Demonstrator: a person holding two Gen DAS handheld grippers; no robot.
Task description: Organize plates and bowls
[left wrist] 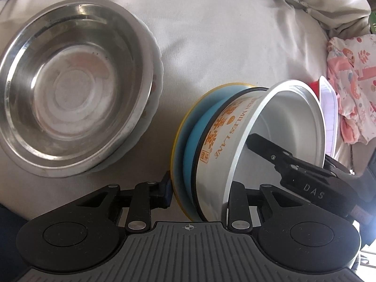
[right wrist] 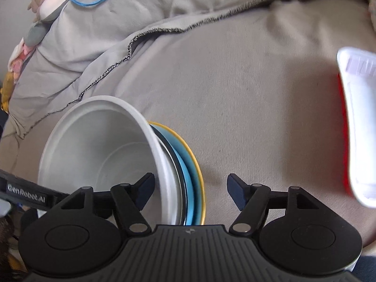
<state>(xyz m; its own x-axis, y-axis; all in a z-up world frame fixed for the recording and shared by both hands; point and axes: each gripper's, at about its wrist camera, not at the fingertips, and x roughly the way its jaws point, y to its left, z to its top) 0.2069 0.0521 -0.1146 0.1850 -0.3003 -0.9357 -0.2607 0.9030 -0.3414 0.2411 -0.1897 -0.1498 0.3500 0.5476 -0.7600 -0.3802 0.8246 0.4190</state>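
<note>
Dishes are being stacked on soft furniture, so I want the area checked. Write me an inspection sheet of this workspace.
Surface: beige fabric cushion, soft and creased.
Job's things: steel bowl sits on a white plate; a tilted stack of yellow plate, blue dish and printed white bowl stands on edge.
Clutter: white tray over something red; pink patterned cloth; soft toys.
Grippers: left claw clamps the tilted stack; right claw is open, one finger inside the white bowl, the other clear of the yellow plate.
Cables: nothing seen.
Surroundings: rumpled blanket behind.
</note>
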